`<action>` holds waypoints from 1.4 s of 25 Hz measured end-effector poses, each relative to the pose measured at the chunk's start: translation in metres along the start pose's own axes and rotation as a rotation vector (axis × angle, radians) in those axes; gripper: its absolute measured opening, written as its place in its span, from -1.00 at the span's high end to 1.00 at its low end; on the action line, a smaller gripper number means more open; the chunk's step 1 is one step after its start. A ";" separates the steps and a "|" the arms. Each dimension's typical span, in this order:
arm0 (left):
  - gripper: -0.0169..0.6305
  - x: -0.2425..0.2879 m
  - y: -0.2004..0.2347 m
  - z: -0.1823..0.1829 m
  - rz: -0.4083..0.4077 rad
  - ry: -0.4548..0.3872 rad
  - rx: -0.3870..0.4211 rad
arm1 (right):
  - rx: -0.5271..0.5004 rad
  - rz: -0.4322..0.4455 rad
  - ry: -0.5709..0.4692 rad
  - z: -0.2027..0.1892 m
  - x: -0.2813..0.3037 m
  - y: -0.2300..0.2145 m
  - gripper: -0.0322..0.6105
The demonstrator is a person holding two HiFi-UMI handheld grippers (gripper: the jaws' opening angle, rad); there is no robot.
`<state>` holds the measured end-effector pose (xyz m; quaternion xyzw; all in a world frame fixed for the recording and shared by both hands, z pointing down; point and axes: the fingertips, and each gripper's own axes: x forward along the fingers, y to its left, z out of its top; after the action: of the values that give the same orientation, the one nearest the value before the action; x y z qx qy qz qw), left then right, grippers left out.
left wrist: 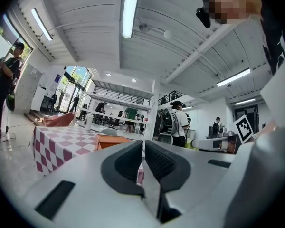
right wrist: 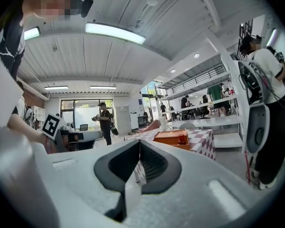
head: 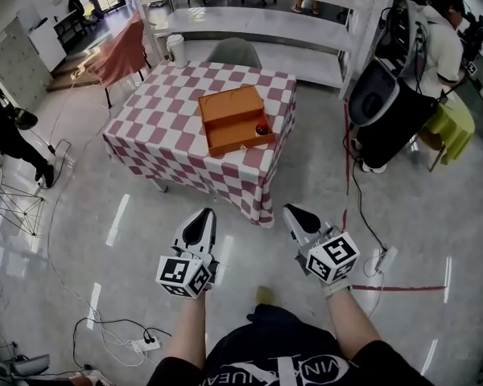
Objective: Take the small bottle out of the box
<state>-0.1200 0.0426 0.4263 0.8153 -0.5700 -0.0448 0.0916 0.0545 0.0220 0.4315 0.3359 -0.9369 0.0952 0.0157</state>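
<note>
Two-handed, left gripper (head: 200, 217) beside right gripper (head: 298, 214), pointing forward, fingers (left wrist: 128, 163) together

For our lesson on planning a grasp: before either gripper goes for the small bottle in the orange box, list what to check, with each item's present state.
1. Small bottle inside the orange box: ok.
2. Left gripper and right gripper empty: ok.
3. Jaws apart for a grasp: not ok, both shut.
4. Grippers close to the table: not ok, well short of it.
5. Bottle upright: cannot tell.
</note>
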 end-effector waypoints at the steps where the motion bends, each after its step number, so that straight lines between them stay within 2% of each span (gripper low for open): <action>1: 0.87 0.006 0.002 0.000 0.003 0.000 0.000 | -0.003 0.004 0.002 0.001 0.004 -0.004 0.88; 11: 0.87 0.042 0.007 -0.006 0.020 0.009 -0.006 | 0.003 0.044 0.007 0.004 0.028 -0.032 0.88; 23: 0.87 0.080 0.013 -0.013 0.004 0.027 -0.011 | 0.021 0.046 0.028 -0.001 0.049 -0.063 0.88; 29: 0.87 0.110 0.025 -0.023 0.005 0.032 -0.038 | 0.024 0.044 0.044 -0.005 0.070 -0.084 0.88; 35: 0.87 0.141 0.037 -0.025 -0.012 0.031 -0.029 | 0.036 0.060 0.058 -0.008 0.101 -0.101 0.88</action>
<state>-0.1009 -0.1000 0.4623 0.8179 -0.5629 -0.0411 0.1119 0.0395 -0.1164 0.4659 0.3052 -0.9438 0.1221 0.0342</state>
